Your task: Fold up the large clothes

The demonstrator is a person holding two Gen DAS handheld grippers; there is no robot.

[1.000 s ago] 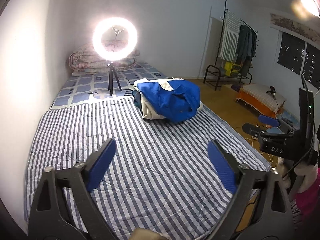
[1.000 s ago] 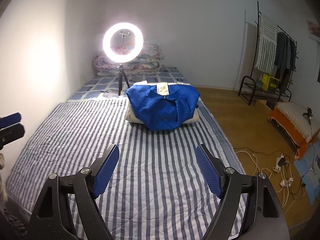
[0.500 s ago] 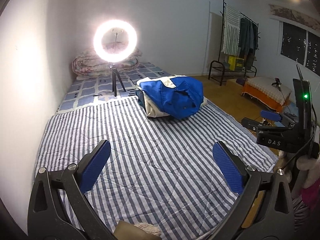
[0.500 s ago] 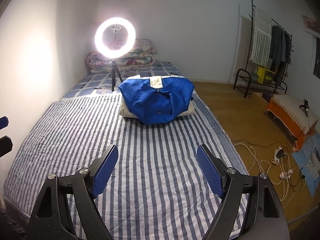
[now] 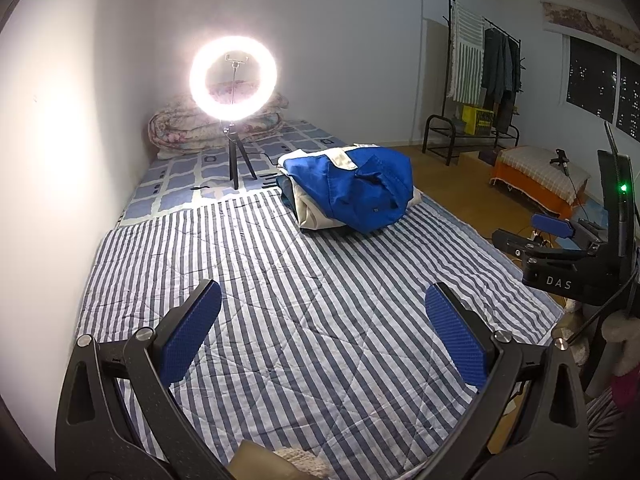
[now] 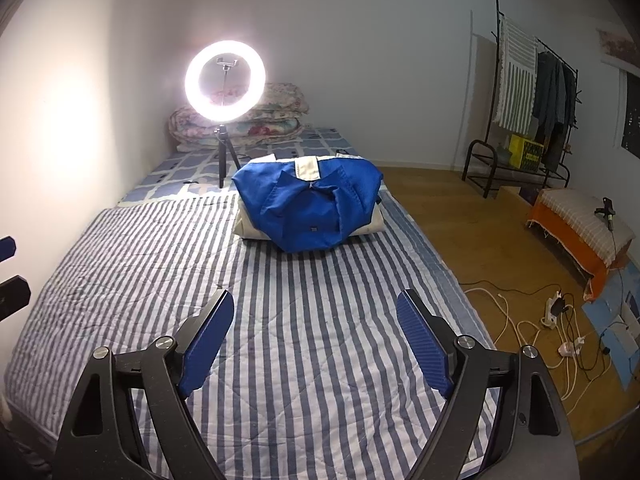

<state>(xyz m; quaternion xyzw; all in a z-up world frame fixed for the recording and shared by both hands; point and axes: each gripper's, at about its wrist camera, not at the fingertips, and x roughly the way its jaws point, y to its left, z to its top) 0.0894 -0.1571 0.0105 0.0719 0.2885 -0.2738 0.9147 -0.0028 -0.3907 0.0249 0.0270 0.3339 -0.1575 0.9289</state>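
i see the folded blue-and-cream fabric jacket [image 6: 308, 208] lying on the blue-and-white striped bed quilt [image 6: 280, 340], at twelve o'clock of my right hand-held gripper [image 6: 316, 334]; both it and the left hand-held gripper [image 5: 322, 330] are spread, empty.

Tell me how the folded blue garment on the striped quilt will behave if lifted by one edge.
The blue garment looks like soft, creased cloth, so it would probably sag and unfold. It rests on a cream garment, which may drag along. It seems light, and unlikely to slide freely on the striped quilt.
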